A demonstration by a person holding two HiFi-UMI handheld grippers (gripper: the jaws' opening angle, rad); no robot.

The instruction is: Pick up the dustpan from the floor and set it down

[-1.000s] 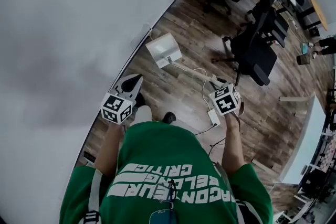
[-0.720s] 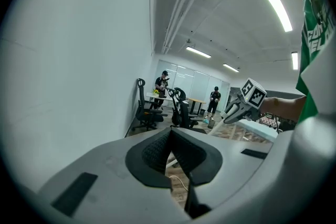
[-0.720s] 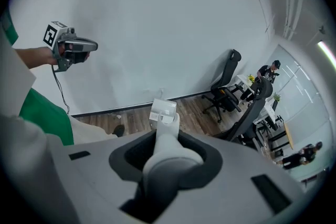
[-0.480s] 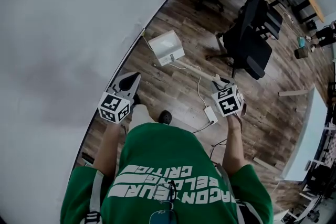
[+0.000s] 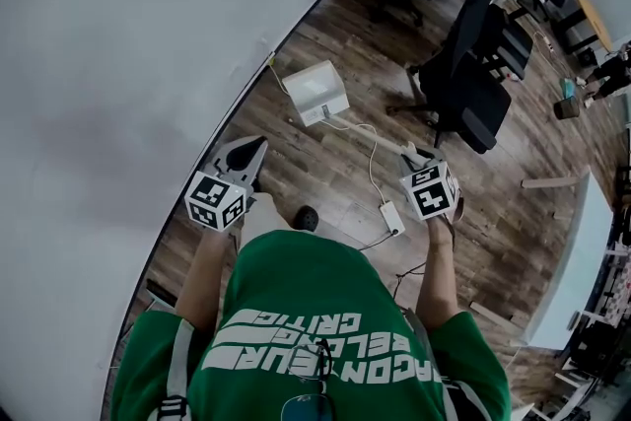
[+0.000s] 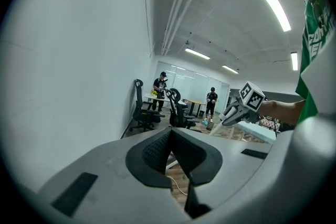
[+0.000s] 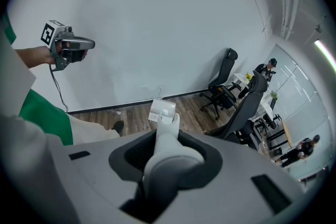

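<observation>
The dustpan (image 5: pixel 315 92) is a white box-shaped pan on a long white handle (image 5: pixel 370 138). It hangs over the wooden floor close to the wall. My right gripper (image 5: pixel 409 153) is shut on the handle's upper end; in the right gripper view the handle (image 7: pixel 167 136) runs out between the jaws to the pan (image 7: pixel 161 110). My left gripper (image 5: pixel 258 145) is held to the left, beside the wall, its black pads (image 6: pixel 157 152) closed together with nothing between them. It also shows as the left gripper (image 7: pixel 86 44) at the far left of the right gripper view.
A white wall (image 5: pixel 118 64) runs along the left. Black office chairs (image 5: pixel 473 94) stand ahead on the right. A white power strip (image 5: pixel 391 217) with its cable lies on the floor by my shoe (image 5: pixel 308 217). A light table (image 5: pixel 577 251) stands at the right. Two people (image 6: pixel 160 86) stand far back.
Both grippers have drifted a little across the floor, and the dustpan has gone along in the right gripper's hold. Neither gripper's jaws have changed.
</observation>
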